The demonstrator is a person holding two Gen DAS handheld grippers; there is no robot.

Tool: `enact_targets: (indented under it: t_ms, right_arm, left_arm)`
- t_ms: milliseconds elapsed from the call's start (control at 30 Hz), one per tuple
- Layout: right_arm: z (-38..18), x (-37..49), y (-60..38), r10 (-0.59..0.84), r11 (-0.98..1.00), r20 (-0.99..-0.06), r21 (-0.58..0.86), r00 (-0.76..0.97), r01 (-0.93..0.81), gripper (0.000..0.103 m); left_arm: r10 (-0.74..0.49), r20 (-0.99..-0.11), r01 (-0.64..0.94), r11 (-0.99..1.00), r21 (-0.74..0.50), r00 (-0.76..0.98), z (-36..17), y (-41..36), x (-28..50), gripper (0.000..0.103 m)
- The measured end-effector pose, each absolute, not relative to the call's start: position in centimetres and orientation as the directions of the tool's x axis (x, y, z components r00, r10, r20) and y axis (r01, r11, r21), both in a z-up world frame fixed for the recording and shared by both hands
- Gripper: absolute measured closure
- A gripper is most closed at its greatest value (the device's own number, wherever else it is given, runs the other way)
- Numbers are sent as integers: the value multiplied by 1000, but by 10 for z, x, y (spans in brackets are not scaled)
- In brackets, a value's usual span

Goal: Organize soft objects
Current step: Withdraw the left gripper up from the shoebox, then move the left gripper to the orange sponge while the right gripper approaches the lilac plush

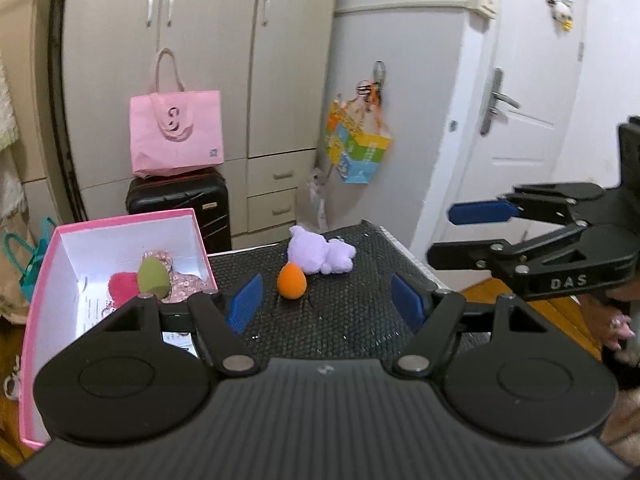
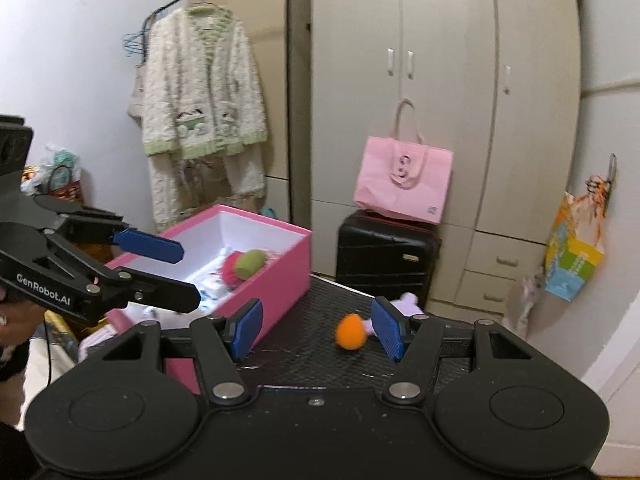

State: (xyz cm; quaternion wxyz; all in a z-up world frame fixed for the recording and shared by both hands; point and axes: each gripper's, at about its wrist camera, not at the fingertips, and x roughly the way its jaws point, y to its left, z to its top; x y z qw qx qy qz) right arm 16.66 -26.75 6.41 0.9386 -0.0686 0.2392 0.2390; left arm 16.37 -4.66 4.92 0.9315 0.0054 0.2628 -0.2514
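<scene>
An orange egg-shaped sponge (image 1: pixel 292 281) lies on the black mesh table (image 1: pixel 352 316), and a purple plush toy (image 1: pixel 320 254) lies just behind it. A pink box (image 1: pixel 44 280) stands at the table's left, holding a green sponge (image 1: pixel 151 276), a red soft piece (image 1: pixel 123 286) and floral cloth. My left gripper (image 1: pixel 326 300) is open and empty, above the table in front of the orange sponge. My right gripper (image 2: pixel 316 326) is open and empty; the orange sponge (image 2: pixel 351 332) shows between its fingers, with the plush (image 2: pixel 408 303) behind the right finger. The pink box (image 2: pixel 280 276) is to its left.
A black suitcase (image 1: pixel 180 208) with a pink tote bag (image 1: pixel 176 136) on it stands behind the table by the wardrobe. A colourful paper bag (image 1: pixel 356 152) hangs on the wall. A white door (image 1: pixel 512 120) is at the right. A cardigan (image 2: pixel 204 120) hangs on a rack.
</scene>
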Motion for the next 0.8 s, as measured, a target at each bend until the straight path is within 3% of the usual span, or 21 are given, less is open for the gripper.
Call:
enact_targets:
  t_ms: [467, 800]
  right_arm:
    - [19, 228, -316, 411, 905, -476, 108, 778, -412, 37]
    - [-5, 266, -323, 446, 881, -507, 101, 738, -463, 37]
  left_arm:
    - [-450, -527, 448, 883, -142, 721, 1, -98, 208, 34]
    - [-326, -512, 352, 935, -48, 795, -31, -135, 229, 34]
